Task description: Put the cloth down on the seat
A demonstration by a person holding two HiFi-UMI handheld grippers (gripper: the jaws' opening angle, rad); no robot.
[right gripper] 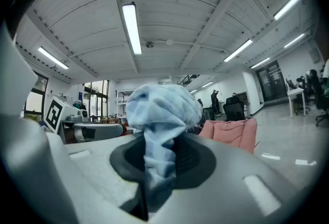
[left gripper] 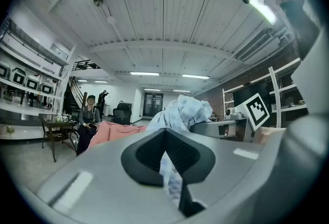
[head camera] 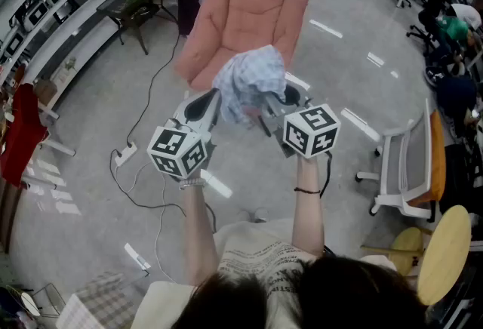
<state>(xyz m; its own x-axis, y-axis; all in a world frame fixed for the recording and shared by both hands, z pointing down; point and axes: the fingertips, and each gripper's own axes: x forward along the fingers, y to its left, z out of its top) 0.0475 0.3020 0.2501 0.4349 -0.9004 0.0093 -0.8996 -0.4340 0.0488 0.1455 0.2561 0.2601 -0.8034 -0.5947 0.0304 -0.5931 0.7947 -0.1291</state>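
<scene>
A light blue checked cloth (head camera: 250,83) hangs bunched in the air between my two grippers, in front of a pink armchair (head camera: 249,18) whose seat lies just beyond it. My left gripper (head camera: 213,106) is shut on the cloth's left part; in the left gripper view the cloth (left gripper: 183,112) runs down between its dark pads (left gripper: 149,153). My right gripper (head camera: 273,106) is shut on the right part, and in the right gripper view the cloth (right gripper: 160,111) fills the gap between the jaws. The armchair (right gripper: 231,133) shows past both grippers (left gripper: 165,134) (right gripper: 159,147).
A dark side table (head camera: 137,6) stands left of the armchair, and a person (left gripper: 89,120) sits behind it. Cables and a power strip (head camera: 124,155) lie on the floor at the left. A white chair frame (head camera: 400,169) and a round wooden stool (head camera: 445,252) stand at the right.
</scene>
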